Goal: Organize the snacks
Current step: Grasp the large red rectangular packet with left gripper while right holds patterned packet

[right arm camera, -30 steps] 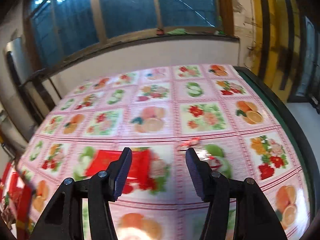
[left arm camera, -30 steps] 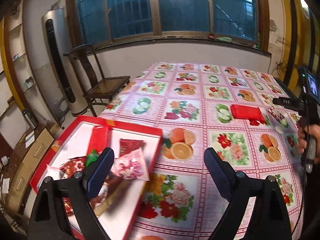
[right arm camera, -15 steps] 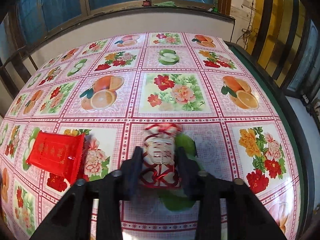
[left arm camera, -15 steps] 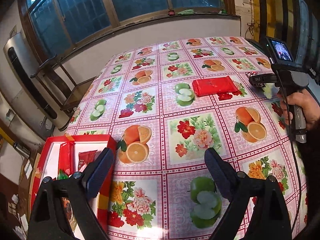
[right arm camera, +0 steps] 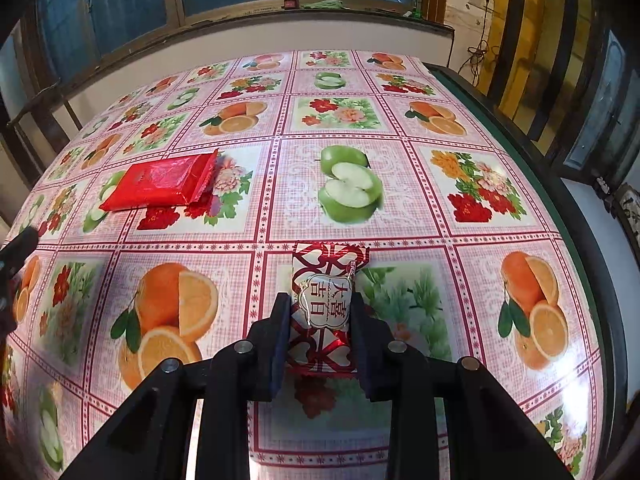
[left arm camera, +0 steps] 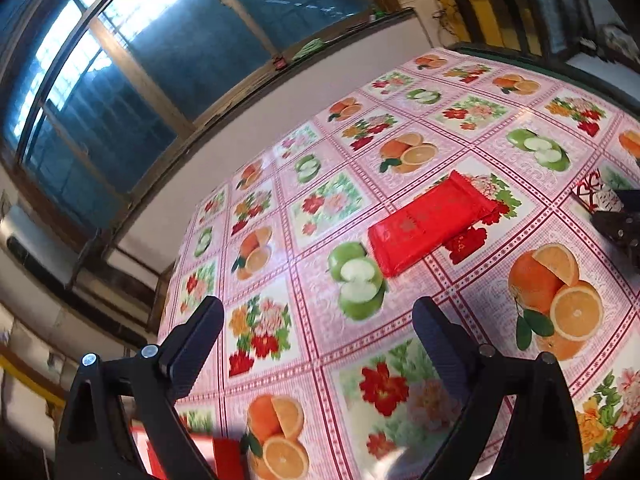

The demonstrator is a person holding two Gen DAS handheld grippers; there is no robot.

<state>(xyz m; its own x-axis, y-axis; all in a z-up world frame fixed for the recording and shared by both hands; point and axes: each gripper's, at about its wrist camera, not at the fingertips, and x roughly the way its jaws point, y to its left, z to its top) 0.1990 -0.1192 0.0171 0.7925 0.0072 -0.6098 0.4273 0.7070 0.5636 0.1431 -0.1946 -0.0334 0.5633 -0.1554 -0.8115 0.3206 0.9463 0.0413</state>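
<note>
Right gripper (right arm camera: 319, 322): its jaws have just been closing and now pinch the candy (right arm camera: 323, 307) from both sides, one pad on each long edge.
Candy: a small red-and-white wrapped piece with a white label, lying lengthwise between the right fingers, its far end sticking out past the tips; it sits at the near middle of the table, and I cannot tell whether it is lifted or touching the cloth. In the left wrist view only its end shows at the right edge (left arm camera: 600, 196), with the dark right gripper tips (left arm camera: 618, 224) just beside it.
Left gripper (left arm camera: 318, 338): jaws spread wide, nothing between them; only cloth shows in the gap.
Red packet (right arm camera: 160, 183): flat on the cloth, far and to the left of the candy, well apart from the right gripper. In the left wrist view (left arm camera: 430, 228) it lies beyond the left fingertips, a little to the right of the gap and clear of both fingers.
Tablecloth (right arm camera: 400, 216): pink checks with printed oranges, apples and flowers.
Red box (left arm camera: 224, 456): a blurred red corner at the near edge, between the left fingers' bases.
</note>
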